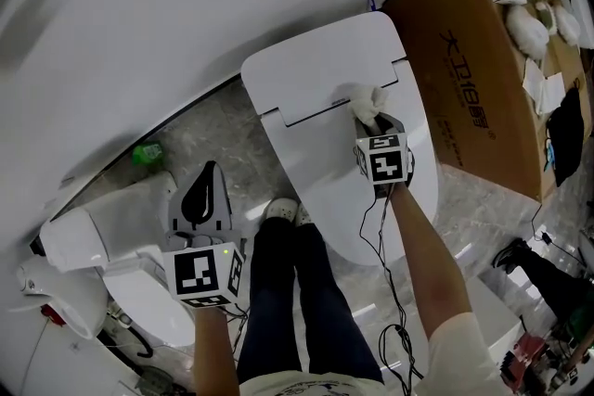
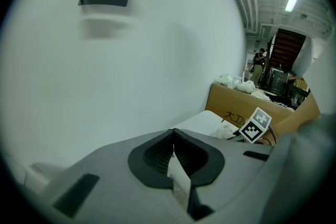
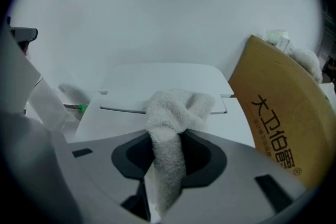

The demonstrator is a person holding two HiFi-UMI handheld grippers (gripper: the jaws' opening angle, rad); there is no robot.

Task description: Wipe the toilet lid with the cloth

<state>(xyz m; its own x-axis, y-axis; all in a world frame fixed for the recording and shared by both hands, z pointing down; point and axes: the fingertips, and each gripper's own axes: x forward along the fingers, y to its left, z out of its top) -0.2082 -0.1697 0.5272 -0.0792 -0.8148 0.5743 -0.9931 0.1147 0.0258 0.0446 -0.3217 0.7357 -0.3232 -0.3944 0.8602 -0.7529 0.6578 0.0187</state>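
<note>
Upper right of the head view, there's a big brown cardboard box [image 1: 464,79] with black print, white bundles [image 1: 527,25] heaped on its top, a small green object [image 1: 147,153] at the wall's foot on the grey marbled floor [image 1: 218,130] at left, and another white ceramic fixture [image 1: 93,241] lower left.

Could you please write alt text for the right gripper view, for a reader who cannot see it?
The right gripper is shut on a white cloth, whose bunched end sticks out ahead of it above the closed white toilet lid, near its rear seam. A brown cardboard box with printed lettering stands at the right, and a plain white wall fills the background.
</note>
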